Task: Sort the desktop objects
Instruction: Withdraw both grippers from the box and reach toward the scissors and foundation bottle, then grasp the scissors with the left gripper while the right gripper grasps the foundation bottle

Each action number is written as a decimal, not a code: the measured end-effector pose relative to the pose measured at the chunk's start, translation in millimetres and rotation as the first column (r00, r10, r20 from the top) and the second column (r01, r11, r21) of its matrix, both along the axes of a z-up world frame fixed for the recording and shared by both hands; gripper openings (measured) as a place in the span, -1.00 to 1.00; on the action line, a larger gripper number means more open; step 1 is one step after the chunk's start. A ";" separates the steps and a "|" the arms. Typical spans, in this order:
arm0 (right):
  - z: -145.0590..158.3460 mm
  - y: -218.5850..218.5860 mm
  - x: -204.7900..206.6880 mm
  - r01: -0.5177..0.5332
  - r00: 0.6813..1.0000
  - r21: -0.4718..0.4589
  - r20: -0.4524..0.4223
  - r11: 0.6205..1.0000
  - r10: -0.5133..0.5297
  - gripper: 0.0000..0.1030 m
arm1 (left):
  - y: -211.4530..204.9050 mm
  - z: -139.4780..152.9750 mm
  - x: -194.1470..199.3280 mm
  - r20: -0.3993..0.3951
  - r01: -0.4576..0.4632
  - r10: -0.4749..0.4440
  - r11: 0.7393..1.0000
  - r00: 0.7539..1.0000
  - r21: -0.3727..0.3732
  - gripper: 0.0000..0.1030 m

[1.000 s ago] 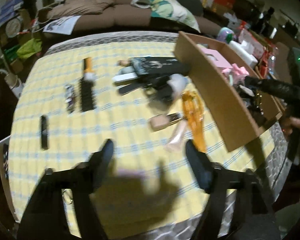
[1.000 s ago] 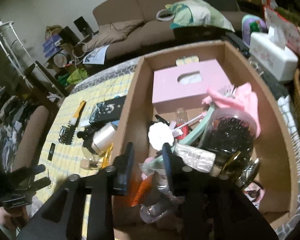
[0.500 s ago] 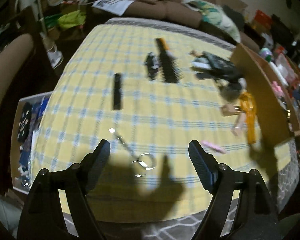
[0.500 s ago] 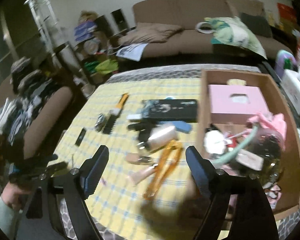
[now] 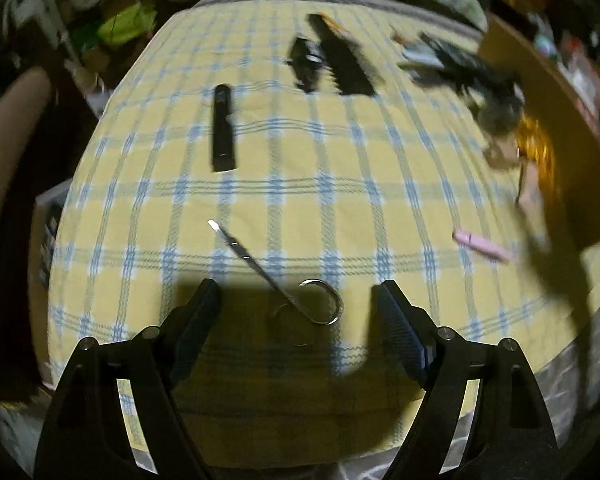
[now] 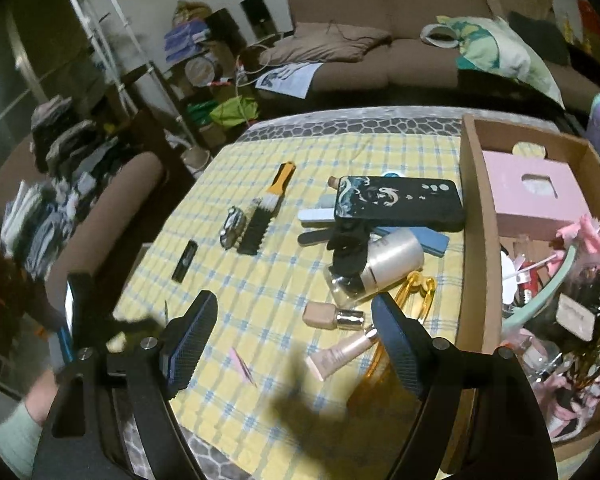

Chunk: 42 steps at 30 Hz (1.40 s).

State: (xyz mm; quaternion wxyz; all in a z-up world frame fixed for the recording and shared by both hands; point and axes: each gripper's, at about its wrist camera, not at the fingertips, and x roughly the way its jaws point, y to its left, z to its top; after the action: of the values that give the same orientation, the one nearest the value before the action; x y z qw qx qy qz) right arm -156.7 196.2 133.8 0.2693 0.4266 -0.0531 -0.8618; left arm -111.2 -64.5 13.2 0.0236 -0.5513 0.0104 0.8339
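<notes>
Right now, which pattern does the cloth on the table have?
The cloth is yellow with a blue-and-white check, clearest in the right wrist view.

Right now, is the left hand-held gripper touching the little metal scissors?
Apart. The left wrist view shows the left hand-held gripper open, with yellow cloth visible between each finger and the scissors, which lie flat on the tablecloth.
</notes>
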 end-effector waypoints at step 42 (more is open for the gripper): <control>-54.5 -31.6 -30.3 0.014 0.998 0.091 0.056 0.996 -0.019 0.20 | 5.4 65.3 4.8 -0.194 0.075 -0.012 0.945 0.981 0.320 -0.40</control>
State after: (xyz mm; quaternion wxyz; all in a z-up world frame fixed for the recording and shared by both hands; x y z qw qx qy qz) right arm -187.0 164.6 79.3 0.2409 0.4620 -0.0253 -0.8531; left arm -106.3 -59.1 78.5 0.1317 -0.4575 -0.1129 0.8721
